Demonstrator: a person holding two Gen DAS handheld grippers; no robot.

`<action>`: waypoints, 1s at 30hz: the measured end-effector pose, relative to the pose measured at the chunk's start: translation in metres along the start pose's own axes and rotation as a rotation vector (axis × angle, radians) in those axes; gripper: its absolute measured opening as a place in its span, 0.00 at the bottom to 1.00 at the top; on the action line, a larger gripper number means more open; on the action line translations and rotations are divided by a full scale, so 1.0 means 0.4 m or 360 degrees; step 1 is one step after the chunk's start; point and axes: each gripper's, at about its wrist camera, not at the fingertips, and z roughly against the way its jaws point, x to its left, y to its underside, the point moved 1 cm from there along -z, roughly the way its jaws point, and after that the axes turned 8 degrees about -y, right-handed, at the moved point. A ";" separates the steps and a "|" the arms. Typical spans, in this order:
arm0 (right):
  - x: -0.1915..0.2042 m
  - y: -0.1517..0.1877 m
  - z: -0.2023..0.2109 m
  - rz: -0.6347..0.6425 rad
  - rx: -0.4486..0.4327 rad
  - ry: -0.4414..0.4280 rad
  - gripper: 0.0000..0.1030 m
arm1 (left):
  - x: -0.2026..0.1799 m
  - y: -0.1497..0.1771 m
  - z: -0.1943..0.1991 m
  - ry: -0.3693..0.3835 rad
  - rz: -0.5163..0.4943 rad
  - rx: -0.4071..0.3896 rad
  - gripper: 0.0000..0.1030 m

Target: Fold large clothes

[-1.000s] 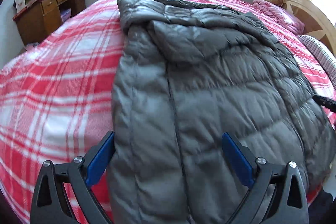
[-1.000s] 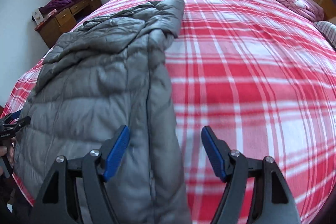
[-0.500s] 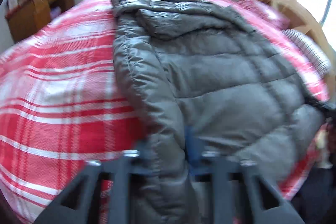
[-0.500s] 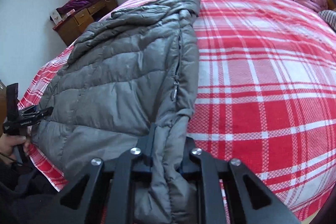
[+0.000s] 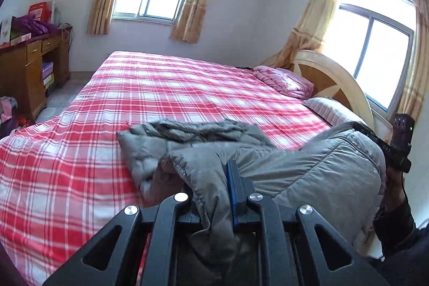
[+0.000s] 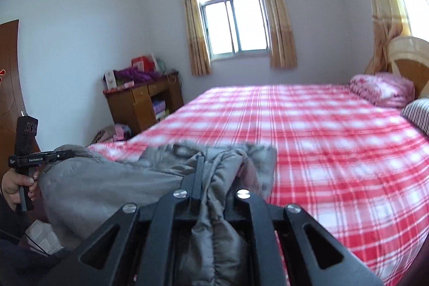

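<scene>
Jacket (image 5: 308,168), grey and quilted, hangs between our two grippers, its near hem raised off the bed (image 5: 187,98) while its far end lies crumpled on the red-and-white checked sheet. Our left gripper (image 5: 211,178) is clenched on a fold of the hem, having just finished closing on it; the grey cloth bunches between the blue pads (image 5: 231,186) and spills down behind them. Our right gripper (image 6: 214,173) is likewise clamped tight on the opposite corner, with the fabric squeezed into a ridge between its fingers. In the left view our right hand (image 5: 394,186) shows at the far edge of the stretched hem; in the right view our left hand (image 6: 16,186) grips its handle beside the jacket. A pink pillow (image 6: 383,89) rests by the headboard (image 5: 329,79), and a wooden desk (image 6: 144,101) stands against the wall.
</scene>
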 end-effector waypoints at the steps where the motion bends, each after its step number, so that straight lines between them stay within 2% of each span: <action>1: -0.008 -0.012 -0.017 -0.0001 -0.0007 0.0016 0.09 | 0.012 -0.021 -0.043 -0.0015 0.0006 0.0008 0.13; 3: -0.049 -0.035 -0.097 -0.0054 0.0011 0.0050 0.09 | 0.036 -0.048 -0.134 -0.0088 -0.0010 0.0031 0.17; 6: -0.108 -0.032 -0.215 -0.0161 0.0065 0.0118 0.09 | 0.082 -0.078 -0.258 -0.0175 0.0014 0.0077 0.29; 8: -0.167 -0.024 -0.286 -0.0273 0.0088 0.0147 0.09 | 0.112 -0.092 -0.283 -0.0250 0.0038 0.0012 0.53; 9: -0.192 -0.019 -0.302 -0.0324 0.0092 0.0149 0.09 | 0.124 -0.104 -0.296 -0.0351 0.0032 -0.0041 0.61; 10: -0.220 -0.015 -0.330 -0.0377 0.0109 0.0156 0.09 | 0.137 -0.115 -0.306 -0.0507 0.0020 -0.0098 0.78; 11: -0.239 -0.006 -0.341 -0.0394 0.0122 0.0175 0.09 | 0.149 -0.126 -0.315 -0.0617 0.0004 -0.0171 0.84; 13: -0.273 -0.005 -0.391 -0.0400 0.0146 0.0241 0.09 | 0.168 -0.141 -0.342 -0.0657 0.0009 -0.0255 0.85; 16: -0.324 0.001 -0.487 -0.0435 0.0211 0.0319 0.09 | 0.192 -0.150 -0.416 -0.0695 0.0092 -0.0187 0.85; 20: -0.371 0.007 -0.586 -0.0469 0.0263 0.0379 0.14 | 0.241 -0.158 -0.437 -0.0891 0.0275 -0.0192 0.85; 22: -0.398 0.000 -0.610 -0.0526 0.0268 0.0386 0.23 | 0.269 -0.167 -0.416 -0.0957 0.0361 -0.0253 0.85; 23: -0.409 -0.006 -0.611 -0.0549 0.0246 0.0395 0.38 | 0.278 -0.176 -0.415 -0.0982 0.0379 -0.0289 0.85; 24: -0.419 -0.018 -0.605 -0.0564 0.0210 0.0414 0.61 | 0.280 -0.178 -0.396 -0.0995 0.0398 -0.0348 0.85; 26: -0.421 -0.046 -0.582 -0.0566 0.0076 0.0478 0.85 | 0.253 -0.184 -0.373 -0.1004 0.0397 -0.0430 0.85; 28: -0.407 -0.073 -0.574 -0.0508 0.0000 0.0487 0.85 | 0.200 -0.194 -0.376 -0.0927 0.0306 -0.0503 0.87; 30: -0.375 -0.089 -0.581 -0.0434 -0.0020 0.0500 0.85 | 0.117 -0.204 -0.415 -0.0879 0.0107 -0.0512 0.90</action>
